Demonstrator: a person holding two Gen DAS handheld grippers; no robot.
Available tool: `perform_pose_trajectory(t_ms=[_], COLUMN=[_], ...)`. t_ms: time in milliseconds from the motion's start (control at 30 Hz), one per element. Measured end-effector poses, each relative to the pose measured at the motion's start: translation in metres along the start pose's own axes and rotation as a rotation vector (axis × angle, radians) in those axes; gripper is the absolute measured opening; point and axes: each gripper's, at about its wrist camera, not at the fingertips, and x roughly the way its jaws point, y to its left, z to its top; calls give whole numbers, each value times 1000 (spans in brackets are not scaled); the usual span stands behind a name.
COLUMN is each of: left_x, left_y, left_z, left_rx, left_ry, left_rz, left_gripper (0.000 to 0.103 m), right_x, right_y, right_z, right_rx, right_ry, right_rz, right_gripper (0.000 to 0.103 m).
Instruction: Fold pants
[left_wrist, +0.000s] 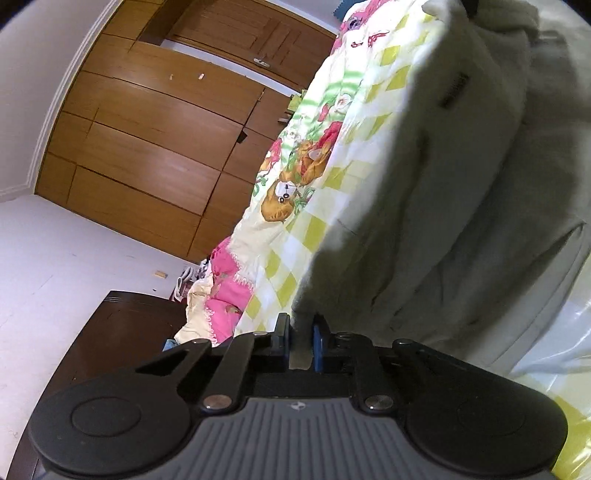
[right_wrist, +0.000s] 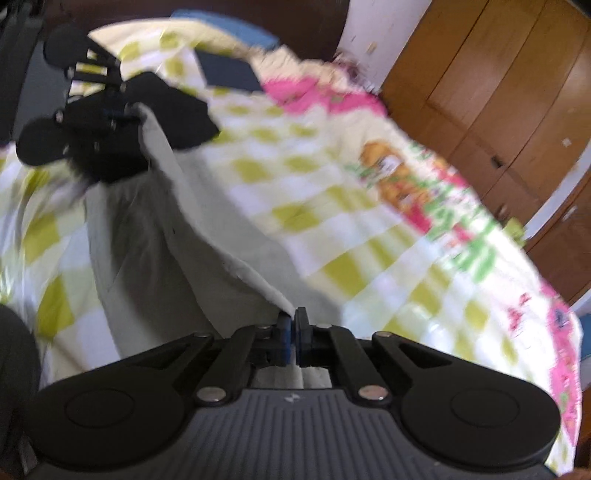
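Note:
The pale grey-green pants (left_wrist: 454, 206) hang lifted above the bed, stretched between both grippers. My left gripper (left_wrist: 301, 332) is shut on an edge of the pants. In the right wrist view the pants (right_wrist: 177, 243) run from my right gripper (right_wrist: 294, 325), shut on one end of the upper edge, to the left gripper (right_wrist: 125, 114) at the upper left, which pinches the other end. The lower part of the pants drapes down onto the bed.
The bed carries a yellow-and-white checked quilt (right_wrist: 332, 206) with pink trim and cartoon prints. A wooden wardrobe (left_wrist: 147, 147) stands beyond the bed. A dark wooden nightstand (left_wrist: 122, 332) is by the bed. A dark flat object (right_wrist: 229, 72) lies near the headboard.

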Motion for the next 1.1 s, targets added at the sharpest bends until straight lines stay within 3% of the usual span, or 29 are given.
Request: perform_pose_trajectory(t_ms=[67,167,233,300,367,567,667,833,1000,1100], left_x=[6,7,-2,-11,-19,-44,-50,-57,-49,-40], left_y=[-21,-68,-78,-66,-54,-26,-21,-31,-58,-75], left_z=[-11,-31,-35,-33,-32,-17,2,58,131,168], left_rx=[26,155,194,129,79,-83,-132,-187,-271,-328], left_ry=[42,106,105,124,138,157,135,3,-122,-171], left_rz=[-55,-121,-101,-135,-151,-195,-194,-247,-383,-455], left_gripper=[29,29,26,30,36,36,36,37,37,37], right_x=[13,41,40,31,18,-8,-4,24,62,92], right_y=[20,59,71,61,42,-22,-63,-128,-191,-220], right_z=[-17,-46,-53,-49,-45,-57,-77,-111,-120,-118], right_rx=[-17,-95,-116,-55,17,255,405,632,784,807], right_ry=[59,191,183,166,143,136,175,215,214,247], right_rz=[53,121,106,125,120,78,3,-111,-141,-154], right_gripper=[1,2,8,13,30,33,33,34,33,34])
